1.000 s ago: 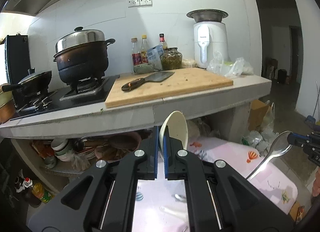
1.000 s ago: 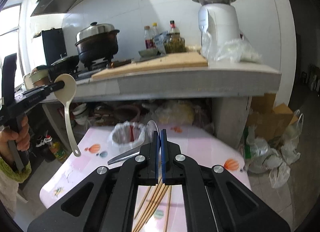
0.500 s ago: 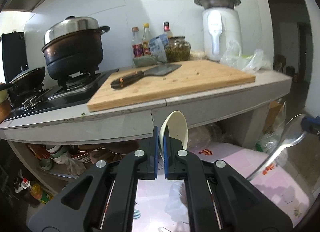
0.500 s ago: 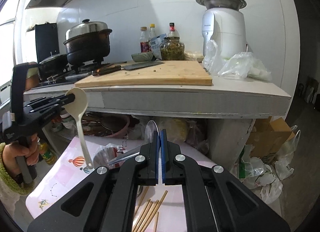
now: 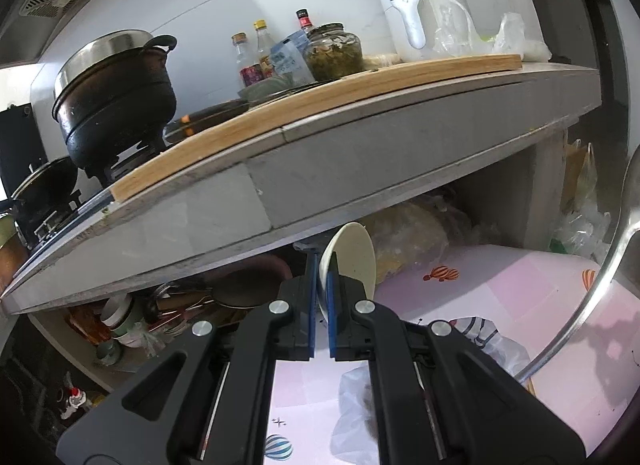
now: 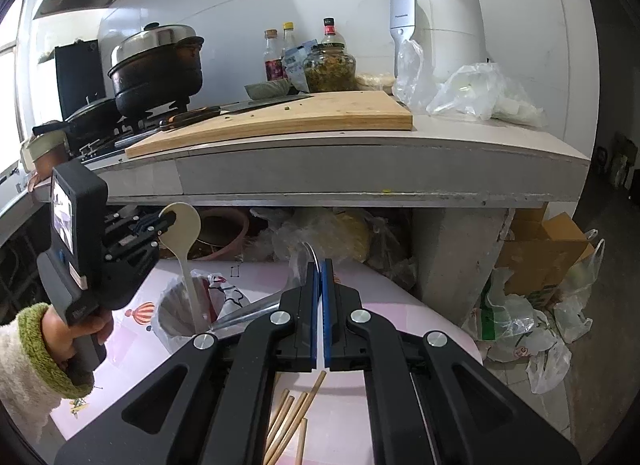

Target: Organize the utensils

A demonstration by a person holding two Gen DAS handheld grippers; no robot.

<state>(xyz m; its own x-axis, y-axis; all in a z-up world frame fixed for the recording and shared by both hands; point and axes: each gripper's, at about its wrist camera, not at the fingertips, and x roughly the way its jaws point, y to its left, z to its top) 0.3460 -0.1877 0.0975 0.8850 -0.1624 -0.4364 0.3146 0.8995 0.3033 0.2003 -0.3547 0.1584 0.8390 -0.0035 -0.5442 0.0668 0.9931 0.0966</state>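
My left gripper [image 5: 320, 279] is shut on the bowl of a cream plastic spoon [image 5: 349, 255]. From the right wrist view, that left gripper [image 6: 162, 225] holds the cream spoon [image 6: 181, 225] with its handle hanging down into a bag-lined cup [image 6: 174, 315] on the pink table. My right gripper [image 6: 321, 265] is shut on the bowl of a metal spoon [image 6: 248, 311], whose handle points left and down toward the cup's rim. The metal spoon [image 5: 592, 285] also shows at the right edge of the left wrist view. Several wooden chopsticks [image 6: 298, 413] lie on the table under my right gripper.
A grey counter [image 6: 360, 169] overhangs the far side of the table, carrying a cutting board [image 6: 288, 117] with a cleaver, pots, jars and a white appliance. Bowls and bags fill the space beneath. Plastic bags and a cardboard box [image 6: 540, 257] sit on the floor at the right.
Both grippers have sunk and moved closer to the counter. The left one has rolled, and the cream spoon's handle has come down into the bag-lined cup.
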